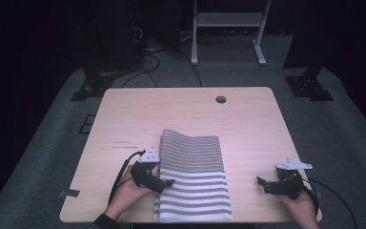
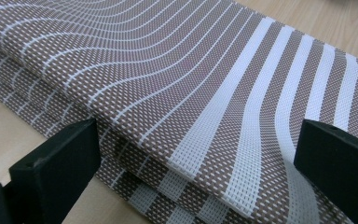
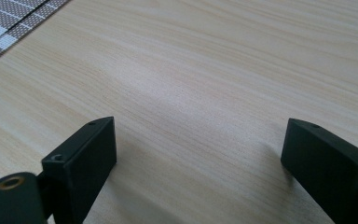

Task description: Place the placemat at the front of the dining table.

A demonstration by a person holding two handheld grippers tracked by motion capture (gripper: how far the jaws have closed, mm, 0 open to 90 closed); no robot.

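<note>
High view: a folded striped cloth (image 1: 193, 176), brown and white, lies on the light wooden table (image 1: 248, 124), toward the near edge and slightly left of centre. Its far part carries fine stripes, its near part broad ones. The left tongs (image 1: 167, 182) sit at the cloth's left edge, tips over the fabric, held by the person's left hand (image 1: 128, 191). The right tongs (image 1: 261, 182) hover over bare wood, well apart from the cloth, held by the right hand (image 1: 301, 205). A round hole (image 1: 220, 99) sits near the table's far edge.

Left gripper view: both jaws stand wide apart, released, with the cloth's folded edge between them. Several stacked layers show at that edge. The right jaw lies over the broad stripes; the left jaw is just beside the edge, over the wood. Whether either jaw touches the fabric is hard to tell from this angle.

Right gripper view: jaws spread wide, released, nothing between them but table surface. A corner of the cloth shows at the upper left, far from the jaws.
</note>
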